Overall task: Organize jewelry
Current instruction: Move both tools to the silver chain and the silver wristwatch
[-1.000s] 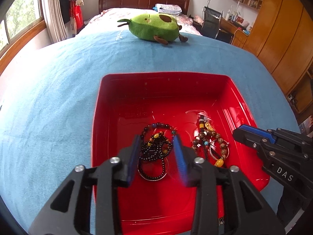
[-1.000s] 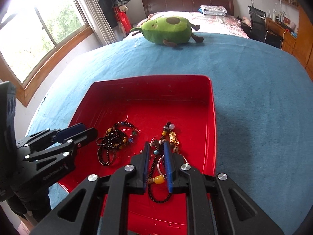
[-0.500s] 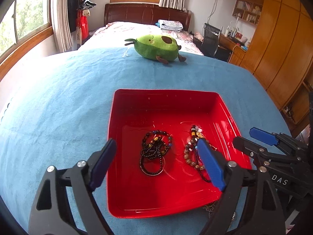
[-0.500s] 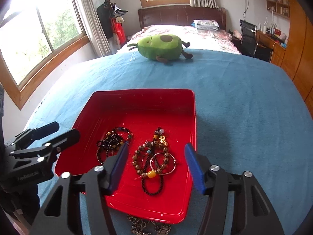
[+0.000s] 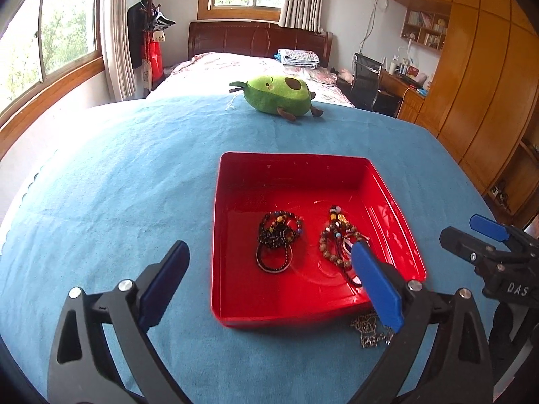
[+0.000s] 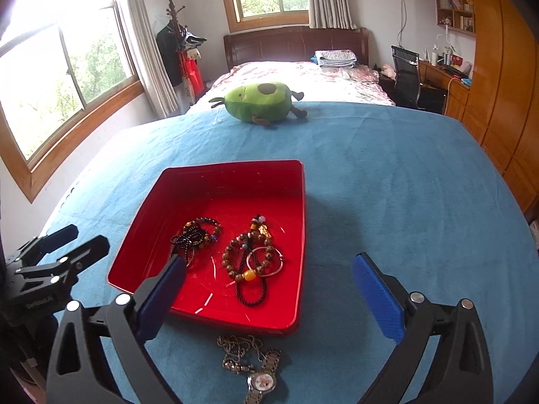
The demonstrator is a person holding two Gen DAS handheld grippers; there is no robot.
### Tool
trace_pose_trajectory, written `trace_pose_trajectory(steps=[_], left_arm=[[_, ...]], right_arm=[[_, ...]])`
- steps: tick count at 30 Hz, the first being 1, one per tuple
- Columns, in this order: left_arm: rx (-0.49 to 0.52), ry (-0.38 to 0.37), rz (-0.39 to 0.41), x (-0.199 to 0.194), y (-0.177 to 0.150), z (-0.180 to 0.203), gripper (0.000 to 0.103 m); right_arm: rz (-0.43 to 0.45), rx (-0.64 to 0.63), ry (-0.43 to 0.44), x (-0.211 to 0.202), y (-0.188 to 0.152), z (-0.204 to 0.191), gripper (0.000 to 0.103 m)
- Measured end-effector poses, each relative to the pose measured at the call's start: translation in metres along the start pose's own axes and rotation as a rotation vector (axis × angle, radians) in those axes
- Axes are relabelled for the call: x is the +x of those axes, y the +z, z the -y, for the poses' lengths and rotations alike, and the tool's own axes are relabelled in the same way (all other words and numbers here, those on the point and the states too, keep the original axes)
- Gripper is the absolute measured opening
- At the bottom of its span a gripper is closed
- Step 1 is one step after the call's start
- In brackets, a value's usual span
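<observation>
A red tray [image 5: 286, 171] [image 6: 215, 175] sits on the blue cloth. Inside lie a dark bead bracelet bundle [image 5: 278, 235] [image 6: 195, 234] and a brown bead bracelet with a silver ring and black cord [image 5: 337, 239] [image 6: 252, 259]. A silver chain [image 6: 239, 348] [image 5: 370, 331] and a wristwatch [image 6: 261, 378] lie on the cloth just in front of the tray. My left gripper [image 5: 269, 286] is open and empty, held above the tray's near edge. My right gripper [image 6: 269, 299] is open and empty, above the chain and watch.
A green avocado plush [image 5: 276, 97] [image 6: 257, 101] lies at the far side of the blue cloth [image 5: 118, 185]. Behind it are a bed, a window at left, and wooden wardrobes and a desk with a chair at right.
Both grippers have opened wide, let go of the bracelets in the tray, and pulled back and up. The chain and watch in front of the tray have come into view.
</observation>
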State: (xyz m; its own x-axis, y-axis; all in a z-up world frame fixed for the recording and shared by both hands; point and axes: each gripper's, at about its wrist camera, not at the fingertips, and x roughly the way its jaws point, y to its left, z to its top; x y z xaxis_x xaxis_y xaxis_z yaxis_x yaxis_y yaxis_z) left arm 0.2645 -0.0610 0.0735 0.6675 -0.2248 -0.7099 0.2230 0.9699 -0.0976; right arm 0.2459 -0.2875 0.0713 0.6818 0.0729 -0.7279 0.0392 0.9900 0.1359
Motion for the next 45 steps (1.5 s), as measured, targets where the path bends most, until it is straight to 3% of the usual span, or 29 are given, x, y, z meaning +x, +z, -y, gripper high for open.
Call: trace_pose_trajectory(steps=[9,23,31,34,38,40,45], left_arm=[[0.020,0.012,0.011,-0.025,-0.037,0.000,0.097],[0.001,0.029,-0.071,-0.033,-0.111,-0.020,0.097],[0.009,0.048,-0.148,-0.033,-0.151,-0.030,0.097],[-0.011,0.041,-0.158,-0.036,-0.161,-0.034,0.097],[-0.006,0.026,-0.163,-0.038,-0.164,-0.028,0.097],[0.001,0.025,-0.166,-0.035,-0.159,-0.020,0.097],[0.007,0.008,-0.176,-0.025,-0.146,-0.006,0.097]], right_arm=[[-0.010,0.015,-0.031,-0.012,-0.030,0.004,0.099],[-0.090,0.079,0.094,-0.014,-0.103,0.003,0.099],[-0.159,-0.013,0.181,-0.018,-0.152,-0.034,0.099],[-0.161,-0.002,0.167,-0.020,-0.159,-0.030,0.097],[-0.174,0.068,0.152,-0.014,-0.155,-0.008,0.086],[-0.187,0.088,0.141,-0.008,-0.151,0.000,0.074],[-0.240,0.082,0.121,0.016,-0.147,0.003,0.056]])
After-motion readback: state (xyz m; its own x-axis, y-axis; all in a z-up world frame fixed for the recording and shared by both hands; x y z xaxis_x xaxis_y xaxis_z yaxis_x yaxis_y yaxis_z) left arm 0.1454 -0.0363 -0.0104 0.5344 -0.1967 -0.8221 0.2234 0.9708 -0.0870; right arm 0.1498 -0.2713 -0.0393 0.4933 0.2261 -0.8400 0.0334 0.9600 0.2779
